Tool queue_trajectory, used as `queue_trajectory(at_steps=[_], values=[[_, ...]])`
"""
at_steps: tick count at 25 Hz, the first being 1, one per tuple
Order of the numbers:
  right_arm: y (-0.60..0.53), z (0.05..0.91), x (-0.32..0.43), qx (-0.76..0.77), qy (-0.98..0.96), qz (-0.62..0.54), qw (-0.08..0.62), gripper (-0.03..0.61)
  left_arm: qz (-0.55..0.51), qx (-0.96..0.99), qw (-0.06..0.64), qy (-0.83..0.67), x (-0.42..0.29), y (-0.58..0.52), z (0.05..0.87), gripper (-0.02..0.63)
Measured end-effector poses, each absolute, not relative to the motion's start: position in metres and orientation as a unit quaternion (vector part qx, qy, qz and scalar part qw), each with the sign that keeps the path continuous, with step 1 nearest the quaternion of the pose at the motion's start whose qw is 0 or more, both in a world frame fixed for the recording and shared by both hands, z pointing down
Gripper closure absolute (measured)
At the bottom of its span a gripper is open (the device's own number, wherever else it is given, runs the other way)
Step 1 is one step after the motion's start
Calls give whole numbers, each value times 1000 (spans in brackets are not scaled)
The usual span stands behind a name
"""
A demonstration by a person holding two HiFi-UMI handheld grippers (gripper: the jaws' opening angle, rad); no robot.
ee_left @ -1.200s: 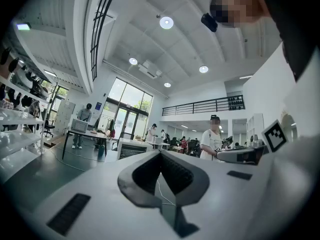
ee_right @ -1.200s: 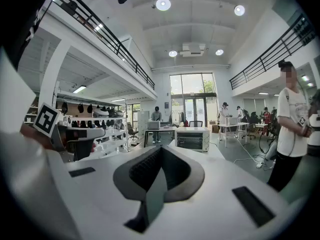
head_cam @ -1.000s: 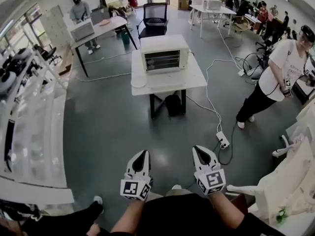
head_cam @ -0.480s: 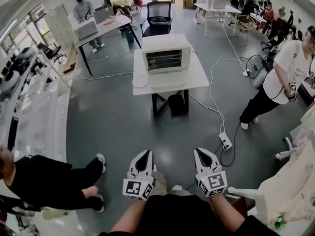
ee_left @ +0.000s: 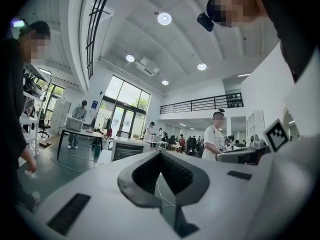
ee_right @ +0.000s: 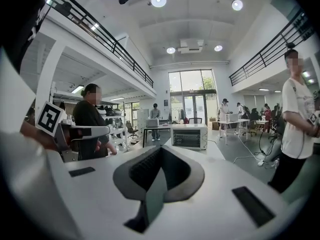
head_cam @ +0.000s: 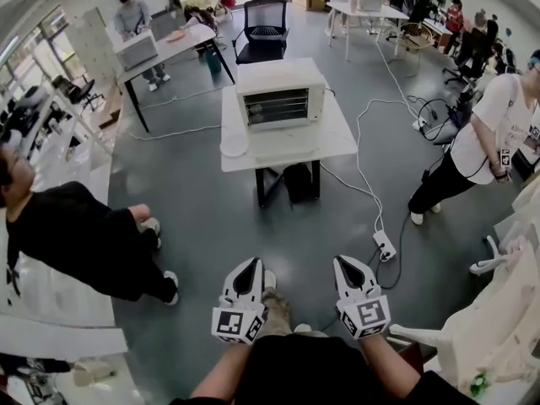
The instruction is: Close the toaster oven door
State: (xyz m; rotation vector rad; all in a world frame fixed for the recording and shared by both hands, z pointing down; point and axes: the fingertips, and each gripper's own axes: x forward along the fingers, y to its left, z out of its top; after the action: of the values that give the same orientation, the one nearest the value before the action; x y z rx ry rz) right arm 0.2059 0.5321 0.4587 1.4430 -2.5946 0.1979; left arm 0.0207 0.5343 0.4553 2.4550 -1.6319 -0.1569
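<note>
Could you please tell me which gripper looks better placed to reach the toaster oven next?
Right, marginally: the right gripper and left gripper, both shut and empty, are far from the toaster oven; the right gripper view shows it nearly straight ahead, unobstructed, the left partly hidden.

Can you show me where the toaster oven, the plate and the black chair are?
toaster oven [head_cam: 278, 106]: head view, on its front window.
plate [head_cam: 234, 144]: head view, on its middle.
black chair [head_cam: 267, 15]: head view, on its backrest.
</note>
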Motion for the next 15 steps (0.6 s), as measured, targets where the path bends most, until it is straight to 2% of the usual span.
queue_trajectory(at_steps=[9,15], values=[[422,463,170,482,-867,63,110,565,-59,822,122,-552,-18,425,475,597],[329,459,138,486,-865,57,117,565,-62,825,117,-550,-52,333,476,597]])
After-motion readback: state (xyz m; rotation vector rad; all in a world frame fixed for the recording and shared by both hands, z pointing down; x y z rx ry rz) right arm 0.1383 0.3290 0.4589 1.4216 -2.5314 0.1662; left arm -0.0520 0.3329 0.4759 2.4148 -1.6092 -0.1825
